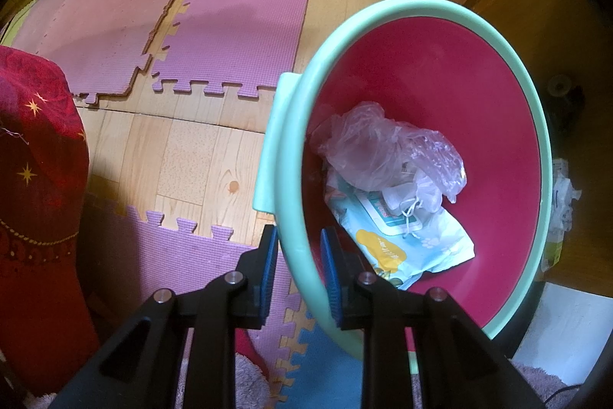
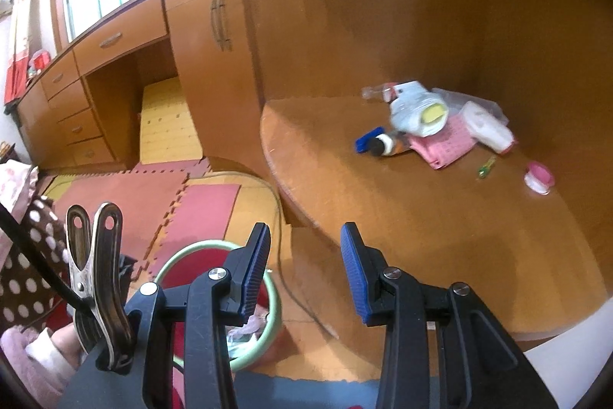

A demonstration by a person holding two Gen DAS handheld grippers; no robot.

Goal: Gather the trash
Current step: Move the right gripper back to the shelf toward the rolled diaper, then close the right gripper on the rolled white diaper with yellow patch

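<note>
Two grippers show, one per view. The left gripper [image 1: 299,248] points down at the floor and pinches the near rim of the bin [image 1: 429,6], one blue pad outside the mint wall and one inside against the red lining. Inside the bin lie a crumpled clear bag [image 1: 383,148] on top and a wipes pack [image 1: 406,244] under it, toward the near wall. Purple foam mats [image 1: 237,25] cover part of the wood-pattern floor left of the bin, and a red cloth [image 1: 38,148] with gold stars fills the left edge. A scrap of white packaging [image 1: 563,194] lies just outside the bin's far-right rim.

The right gripper [image 2: 304,267] hangs with its jaws spread and nothing between them, above the front edge of a round wooden table [image 2: 421,217]. Toward the table's back edge sits a heap: a white rolled pack [image 2: 417,114], a pink cloth [image 2: 448,144] under it, a white tub [image 2: 486,129] at its right, and a dark bottle [image 2: 387,144] with a blue piece beside it. A small green item [image 2: 485,167] and a pink-and-white lid [image 2: 540,177] lie apart near the right edge. Low in this view the bin [image 2: 274,313] stands on the floor beside the table, partly behind the left finger. A metal clip [image 2: 95,278] is fixed at the gripper's left side.
</note>
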